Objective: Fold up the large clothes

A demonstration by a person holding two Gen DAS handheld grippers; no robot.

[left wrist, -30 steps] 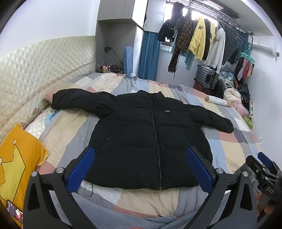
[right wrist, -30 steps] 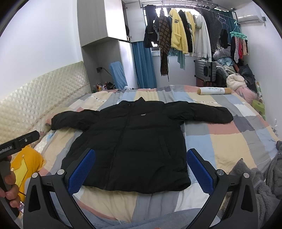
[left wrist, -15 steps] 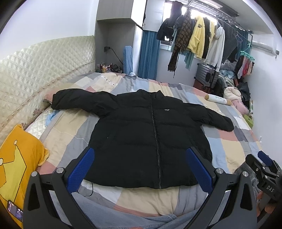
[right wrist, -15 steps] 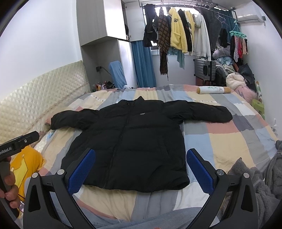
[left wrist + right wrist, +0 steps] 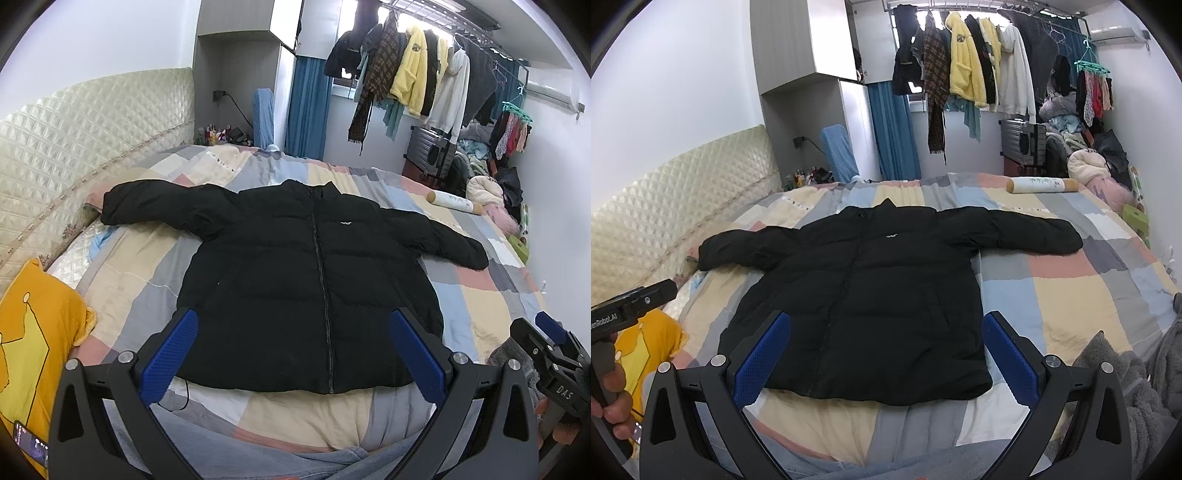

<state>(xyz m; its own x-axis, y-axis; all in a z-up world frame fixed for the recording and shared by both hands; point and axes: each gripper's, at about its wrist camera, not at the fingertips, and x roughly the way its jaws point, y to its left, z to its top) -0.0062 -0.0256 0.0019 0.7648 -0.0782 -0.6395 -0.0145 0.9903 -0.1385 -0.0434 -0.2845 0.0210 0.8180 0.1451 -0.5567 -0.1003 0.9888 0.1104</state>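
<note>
A black puffer jacket (image 5: pixel 306 280) lies flat and zipped on the patchwork bed cover (image 5: pixel 140 273), sleeves spread to both sides, hem toward me. It also shows in the right wrist view (image 5: pixel 871 302). My left gripper (image 5: pixel 291 350) is open and empty, held above the jacket's hem. My right gripper (image 5: pixel 884 354) is open and empty too, held above the hem a little further right. The right gripper's body shows at the right edge of the left wrist view (image 5: pixel 554 354).
A yellow pillow (image 5: pixel 33 339) lies at the bed's left. A quilted headboard (image 5: pixel 74 147) runs along the left. A rolled bolster (image 5: pixel 1039 184) lies at the far right. Clothes hang on a rack (image 5: pixel 975 66) behind. A grey fleece (image 5: pixel 1126 387) sits at near right.
Both views have shifted very slightly; the jacket lies as before and both grippers stay open.
</note>
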